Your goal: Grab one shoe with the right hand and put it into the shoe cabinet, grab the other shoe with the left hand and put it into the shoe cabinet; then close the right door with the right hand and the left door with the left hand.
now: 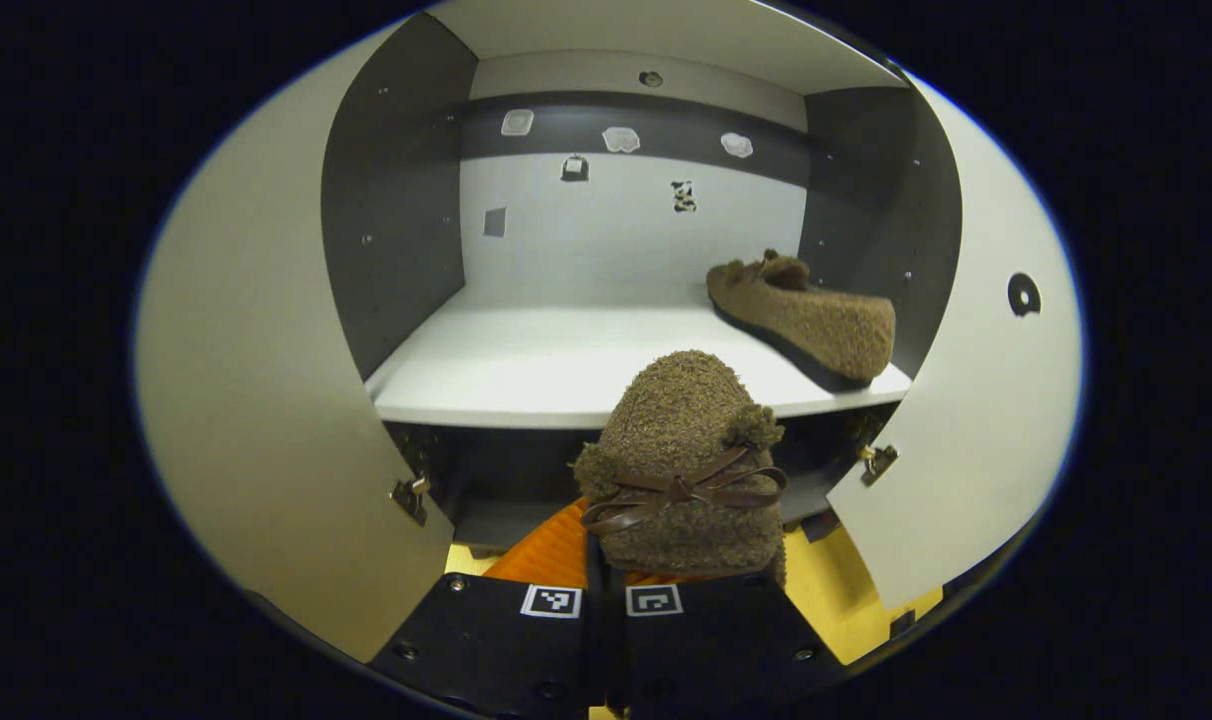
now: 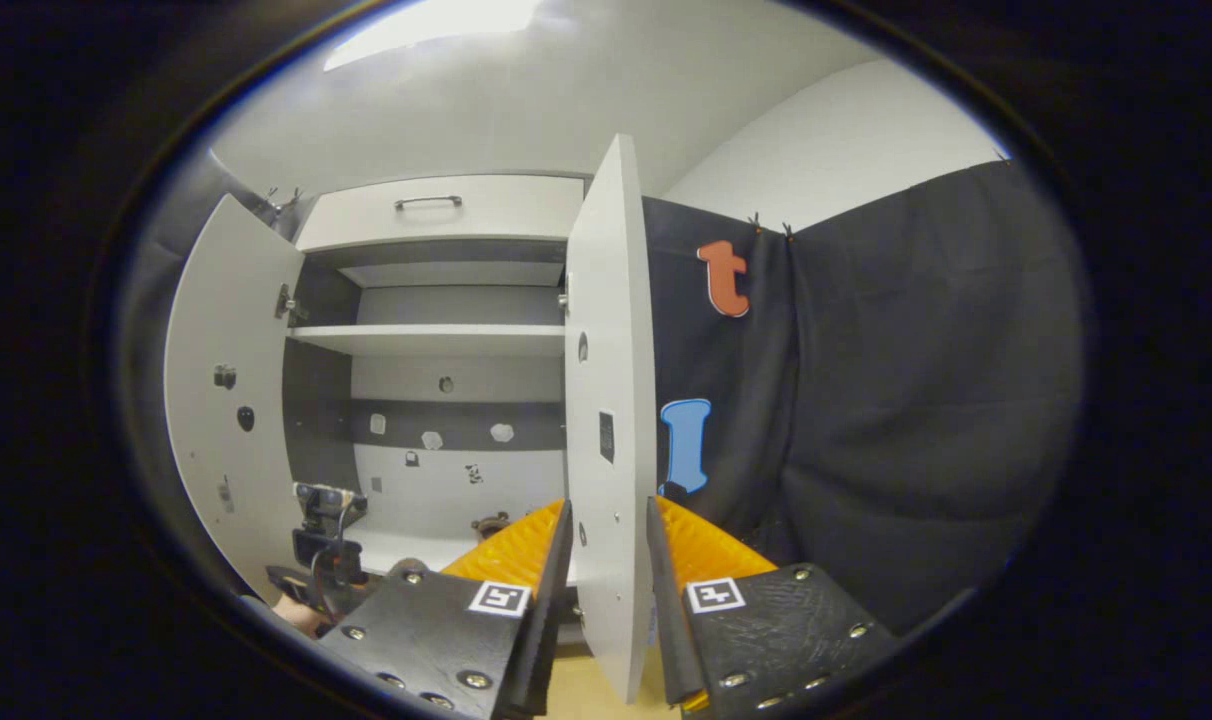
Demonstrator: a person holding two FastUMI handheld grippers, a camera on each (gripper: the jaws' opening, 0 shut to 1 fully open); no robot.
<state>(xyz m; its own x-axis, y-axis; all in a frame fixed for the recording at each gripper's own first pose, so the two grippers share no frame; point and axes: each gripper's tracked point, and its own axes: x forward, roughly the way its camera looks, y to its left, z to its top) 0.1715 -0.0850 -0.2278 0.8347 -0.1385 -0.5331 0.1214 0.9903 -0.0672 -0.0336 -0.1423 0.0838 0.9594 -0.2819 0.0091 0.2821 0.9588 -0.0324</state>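
Lower centre, the left claw (image 1: 606, 590) gripped a fuzzy shoe (image 1: 684, 462) before the cabinet shelf (image 1: 526, 365); another shoe (image 1: 804, 318) lay right. The right claw (image 2: 606, 590) straddled the right door (image 2: 606, 400), contact unclear.

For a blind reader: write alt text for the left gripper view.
The left tongs grip a fuzzy brown shoe before the open cabinet. The other shoe lies on the shelf's right side.

L claw (image 1: 606, 560) clamped on shoe (image 1: 688, 465), R claw (image 2: 606, 560) jaws apart, straddling door edge (image 2: 606, 420)
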